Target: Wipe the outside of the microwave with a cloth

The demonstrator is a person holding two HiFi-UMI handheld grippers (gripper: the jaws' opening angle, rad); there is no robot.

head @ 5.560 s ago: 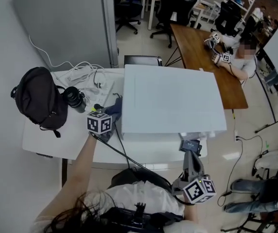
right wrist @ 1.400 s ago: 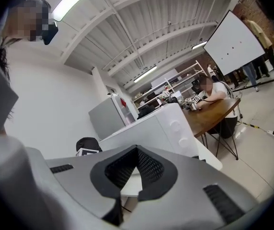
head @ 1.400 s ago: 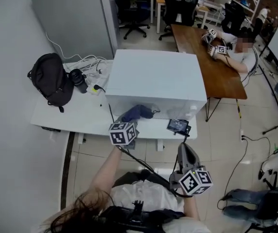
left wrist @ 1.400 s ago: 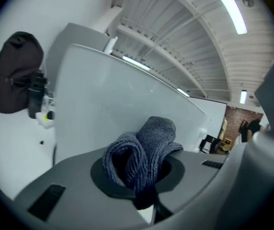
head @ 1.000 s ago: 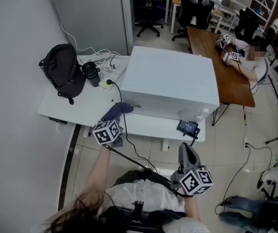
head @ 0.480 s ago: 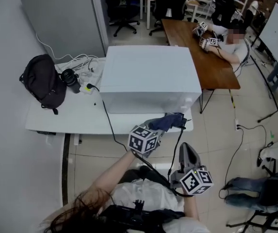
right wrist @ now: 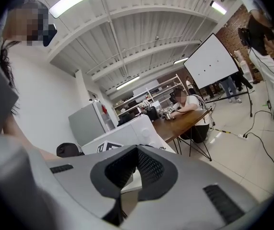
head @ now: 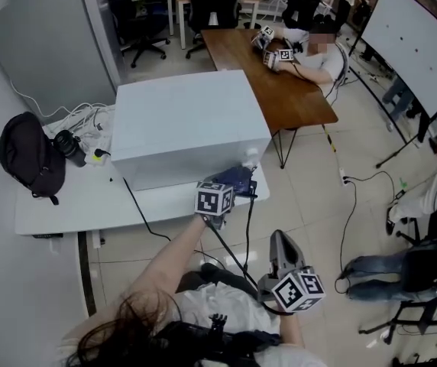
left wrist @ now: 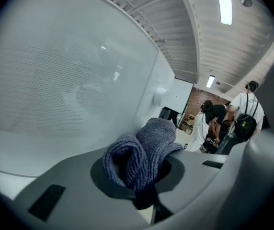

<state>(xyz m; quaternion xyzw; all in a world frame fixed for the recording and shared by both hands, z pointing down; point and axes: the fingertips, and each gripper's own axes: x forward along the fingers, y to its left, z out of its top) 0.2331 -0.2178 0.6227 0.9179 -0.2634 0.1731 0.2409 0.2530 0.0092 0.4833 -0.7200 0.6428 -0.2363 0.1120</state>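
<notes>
The white microwave (head: 188, 125) stands on a white table (head: 66, 205). My left gripper (head: 230, 186) is shut on a bunched blue cloth (head: 237, 179) and holds it against the lower right corner of the microwave's front. In the left gripper view the cloth (left wrist: 144, 150) bulges out between the jaws, and the microwave's front (left wrist: 65, 80) fills the view close up. My right gripper (head: 278, 249) hangs low, near the person's body and away from the microwave. It is shut with nothing in it (right wrist: 137, 166). The microwave (right wrist: 127, 132) shows far off in the right gripper view.
A black backpack (head: 27, 159), a camera lens (head: 69, 142) and loose cables (head: 81, 117) lie on the table left of the microwave. A grey cabinet (head: 46, 40) stands behind. A person sits at a wooden table (head: 276, 79) to the right. A whiteboard (head: 417, 48) stands far right.
My left gripper has carried the cloth rightward along the microwave's front to its right corner. The head view has swung, and the right gripper has stayed low.
</notes>
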